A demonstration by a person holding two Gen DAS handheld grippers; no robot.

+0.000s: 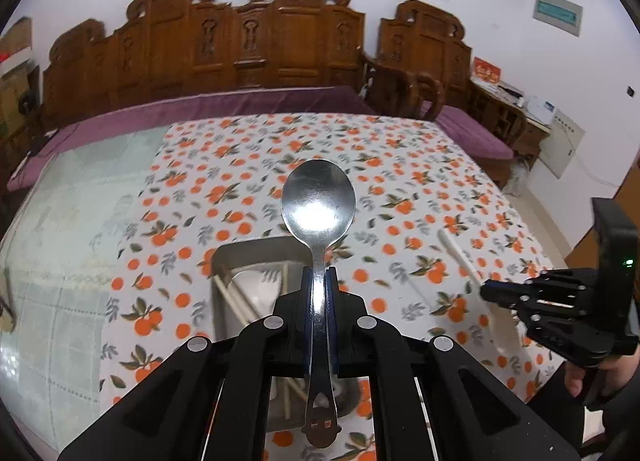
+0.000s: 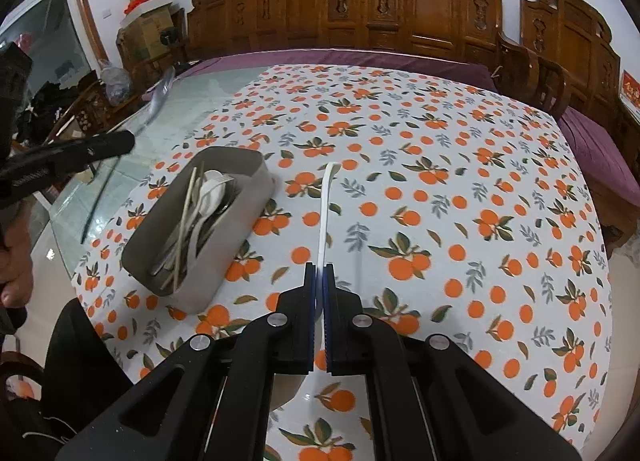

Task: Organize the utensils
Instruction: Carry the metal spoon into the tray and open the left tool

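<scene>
My left gripper is shut on the handle of a metal spoon. The spoon stands bowl-up over a grey utensil box. In the right wrist view that box lies on the table at left and holds chopsticks, white plastic cutlery and metal pieces. My right gripper is shut on a long white plastic utensil that points away over the cloth, right of the box. The left wrist view shows the right gripper at the right edge. The left gripper shows at the left of the right wrist view.
An orange-print tablecloth covers most of the table, and bare glass top shows at left. A carved wooden bench with a purple cushion runs behind. A person's hand and dark clothing are at the near left edge.
</scene>
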